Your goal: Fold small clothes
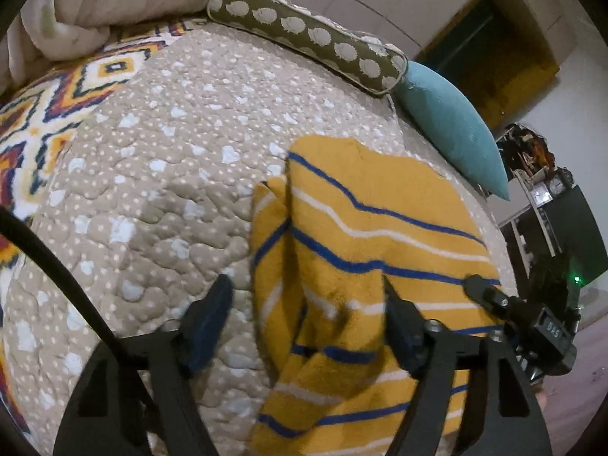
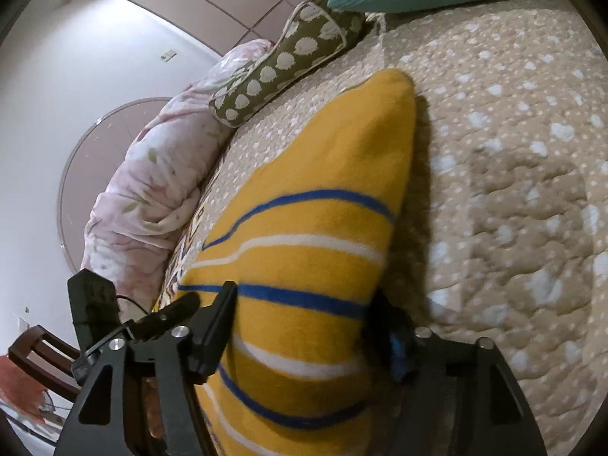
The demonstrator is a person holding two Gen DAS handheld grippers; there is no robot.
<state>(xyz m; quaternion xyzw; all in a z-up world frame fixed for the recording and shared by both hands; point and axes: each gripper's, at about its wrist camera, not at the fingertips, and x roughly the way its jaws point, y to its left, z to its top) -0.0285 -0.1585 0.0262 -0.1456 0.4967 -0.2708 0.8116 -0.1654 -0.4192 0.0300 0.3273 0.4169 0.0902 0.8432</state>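
Quilted bedspread (image 1: 159, 174) bears yellow striped garment (image 1: 364, 235).

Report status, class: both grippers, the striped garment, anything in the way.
Left gripper open, over garment's edge. Right gripper open, straddling it. Yellow striped garment part-folded on quilt. Nothing in the way.

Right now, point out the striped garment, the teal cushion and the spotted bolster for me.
Striped garment (image 1: 380, 205): left wrist view, on its yellow upper panel.
Teal cushion (image 1: 452, 129): left wrist view, middle of its face.
Spotted bolster (image 1: 307, 34): left wrist view, mid-length on its olive side.
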